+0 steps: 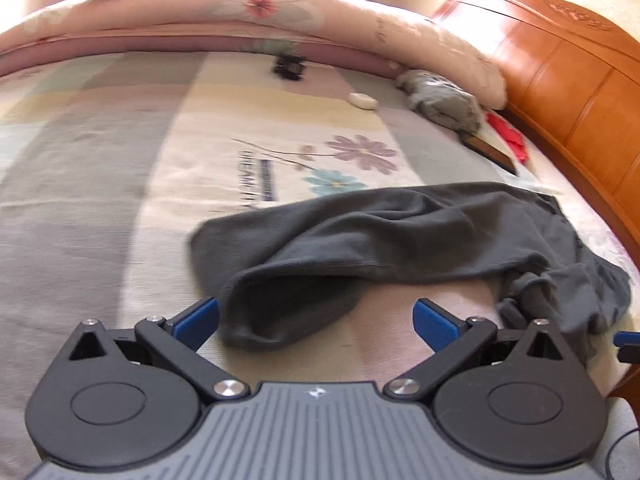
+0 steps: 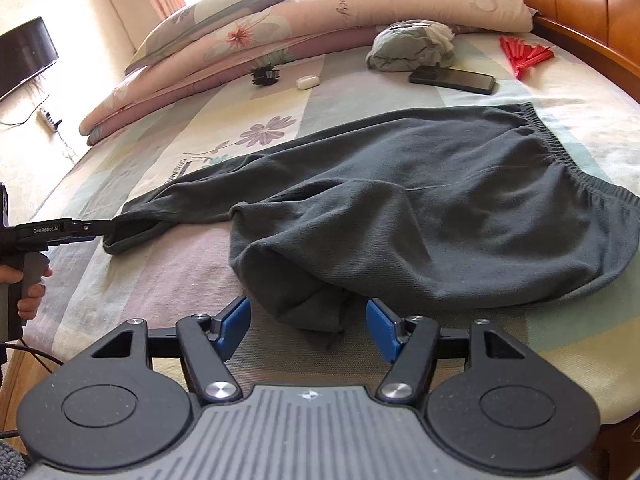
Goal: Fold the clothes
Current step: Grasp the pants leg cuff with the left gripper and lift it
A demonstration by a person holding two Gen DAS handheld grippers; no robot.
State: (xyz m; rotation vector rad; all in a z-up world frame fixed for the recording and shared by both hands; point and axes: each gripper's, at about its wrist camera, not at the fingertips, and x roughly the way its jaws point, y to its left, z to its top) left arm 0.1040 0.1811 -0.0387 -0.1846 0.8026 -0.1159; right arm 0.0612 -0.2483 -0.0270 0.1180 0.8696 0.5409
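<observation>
A pair of dark grey knitted trousers with an elastic waistband [image 2: 400, 184] is seen lying crumpled on a bed covered by a pastel patchwork sheet with printed flowers [image 2: 224, 128], the waistband toward the orange wooden headboard [image 1: 568, 80] and the legs bunched so that their full length cannot be traced. The left gripper [image 1: 316, 316] is held low at one leg's cuff; its blue-padded fingers [image 1: 196, 320] are spread wide, with the cuff lying between them, nearer the left pad. In the right wrist view the left gripper's tip is seen from the side against that cuff, though it cannot be made out there whether cloth is touched; part of a hand [image 2: 24, 288] on its handle is cut off by the picture's edge. The right gripper [image 2: 308, 328] is held over the other leg's folded end, its fingers also apart and the cloth between them unpinched. Farther back, a crumpled light grey garment [image 2: 412, 50], a black smartphone [image 2: 452, 79], a red folded fan [image 2: 524, 56], a small white oval case [image 2: 307, 82] and a small black ribbed object [image 2: 265, 75], too blurred to identify, are found on the sheet. Folded floral quilts with a pillow on top [image 2: 256, 28] are stacked at the far side. The left wrist view is smeared by motion, and its printed lettering cannot be read.
</observation>
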